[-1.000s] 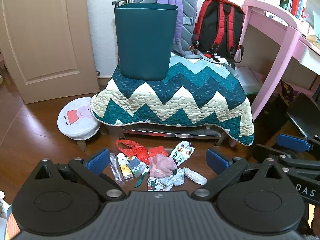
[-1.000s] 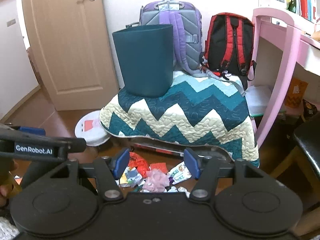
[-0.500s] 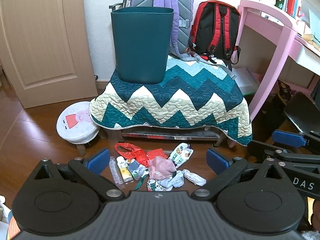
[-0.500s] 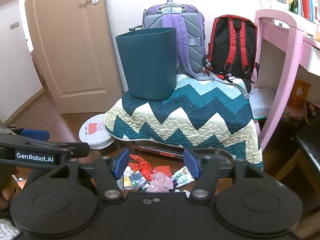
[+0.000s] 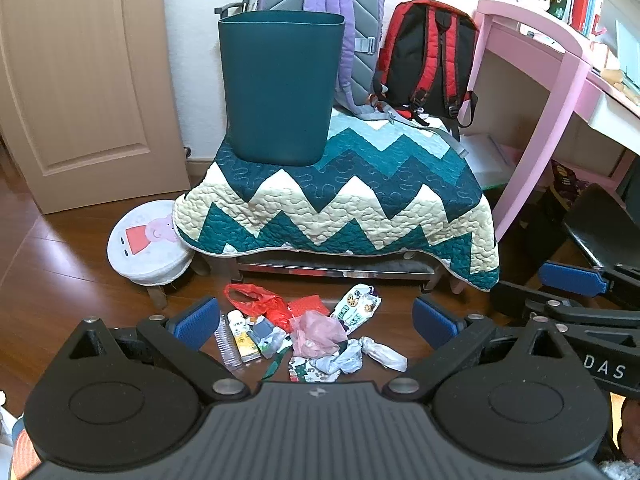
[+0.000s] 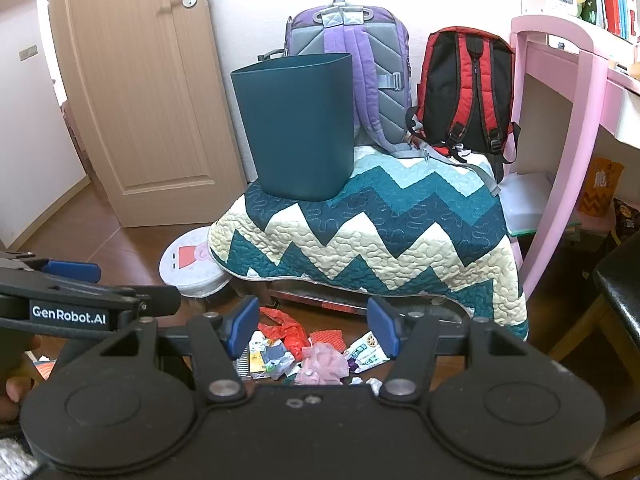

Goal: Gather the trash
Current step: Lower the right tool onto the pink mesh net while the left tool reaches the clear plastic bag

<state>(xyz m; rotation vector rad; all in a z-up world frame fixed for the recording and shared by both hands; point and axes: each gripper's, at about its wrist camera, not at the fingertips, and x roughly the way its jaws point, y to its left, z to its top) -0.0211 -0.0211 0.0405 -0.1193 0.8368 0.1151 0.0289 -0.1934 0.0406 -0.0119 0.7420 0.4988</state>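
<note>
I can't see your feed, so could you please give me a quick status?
Left gripper and right gripper open, empty. Trash pile on floor, untouched. Teal bin up on quilt. Path clear.

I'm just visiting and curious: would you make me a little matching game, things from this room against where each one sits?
Things:
1. teal bin
2. red and black backpack
3. pile of wrappers
4. cartoon-pig stool

Places:
A. on the wood floor before the quilt
B. on the floor, left of the quilt
C. upright on the quilt's left part
D. back of the quilt, beside the pink desk

Pairs: 1-C, 2-D, 3-A, 4-B
</note>
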